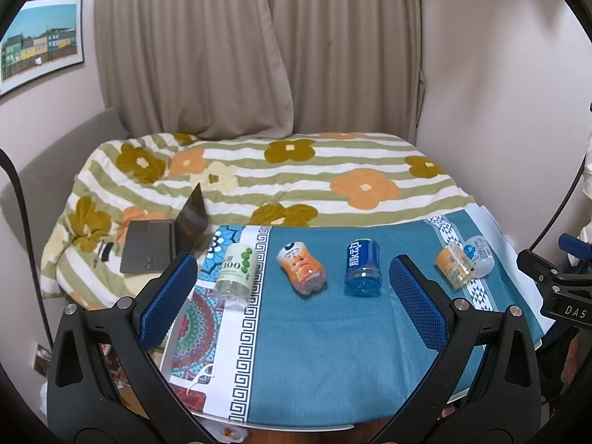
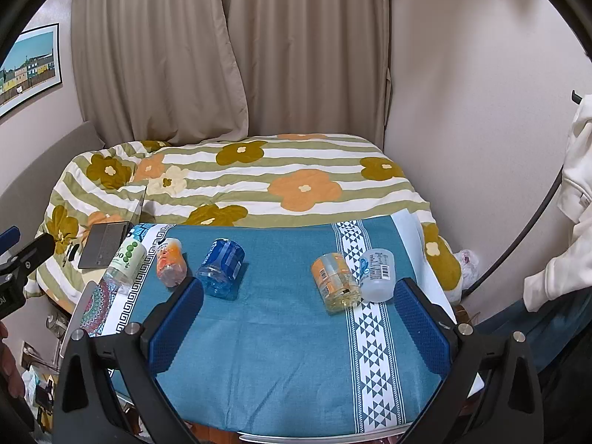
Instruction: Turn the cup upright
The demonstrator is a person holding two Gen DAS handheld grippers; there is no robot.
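Five cups are lying on their sides across the far half of the counter [image 1: 333,351]: green-label cup [image 1: 236,270], peach cup [image 1: 301,270], blue cup [image 1: 362,268], amber cup [image 2: 335,283] and white cup [image 2: 377,275], these last touching near the right edge. All are looking light, thin, slippery and crushable; gripping mid-body seems safest. Left tool [image 1: 294,299] and right tool [image 2: 299,320] are hovering wide open, holding nothing. Only the right wrist view is showing the white cup's barcode label clearly.
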